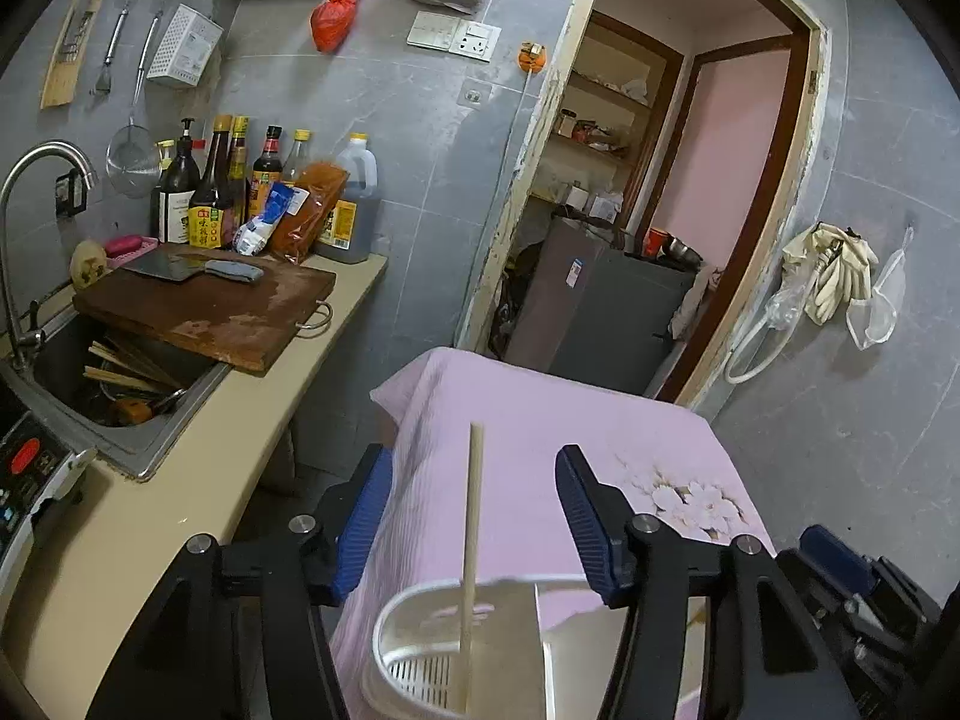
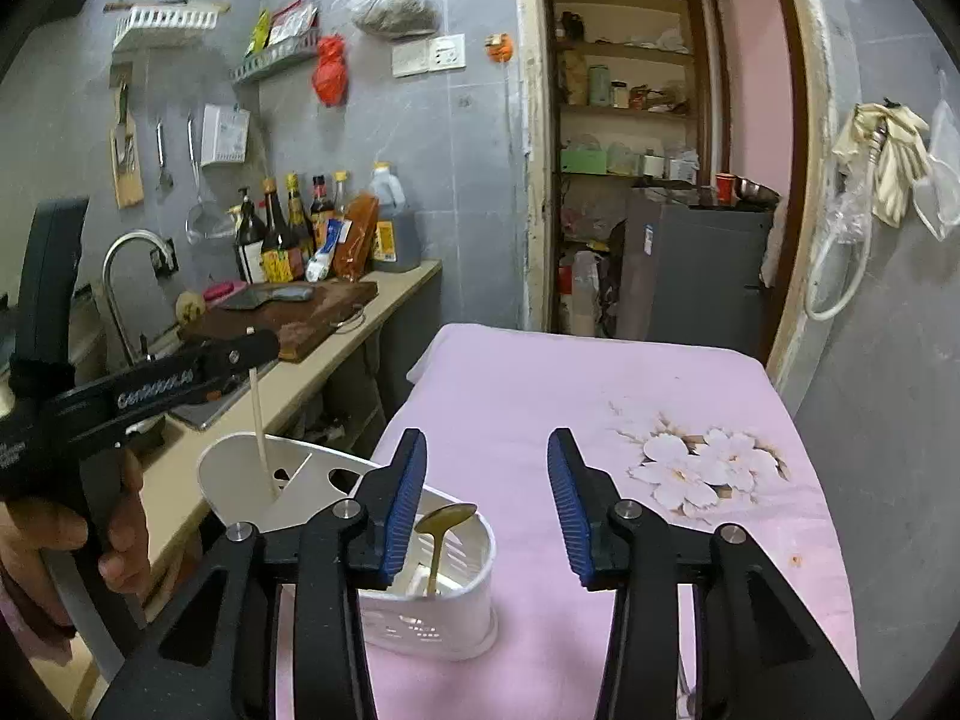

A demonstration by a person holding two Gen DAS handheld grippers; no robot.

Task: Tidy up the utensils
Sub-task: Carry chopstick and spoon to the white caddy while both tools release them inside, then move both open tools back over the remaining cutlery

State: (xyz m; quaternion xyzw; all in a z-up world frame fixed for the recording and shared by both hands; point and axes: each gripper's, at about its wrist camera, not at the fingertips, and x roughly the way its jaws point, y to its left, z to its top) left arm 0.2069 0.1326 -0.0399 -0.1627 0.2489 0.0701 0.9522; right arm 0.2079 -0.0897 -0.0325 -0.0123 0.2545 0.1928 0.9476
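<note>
A white utensil holder (image 1: 420, 612) (image 2: 444, 624) stands on the pink cloth near the table's left edge. A pale wooden chopstick (image 1: 470, 552) (image 2: 260, 426) stands upright in one of its compartments. My left gripper (image 1: 474, 462) is open, its blue pads well clear of the chopstick on either side. A dark metal spoon (image 2: 443, 531) leans in the holder's other compartment, bowl up. My right gripper (image 2: 486, 438) is open above the cloth with nothing between its fingers; the spoon sits just below its left finger. A hand (image 2: 54, 534) holds the left gripper's handle.
The pink floral cloth (image 2: 600, 396) covers the table. To the left runs a counter (image 1: 180, 480) with a sink (image 1: 120, 372), a wooden cutting board (image 1: 210, 306) bearing a cleaver, and several sauce bottles (image 1: 240, 192). A grey fridge (image 2: 690, 264) stands in the doorway behind.
</note>
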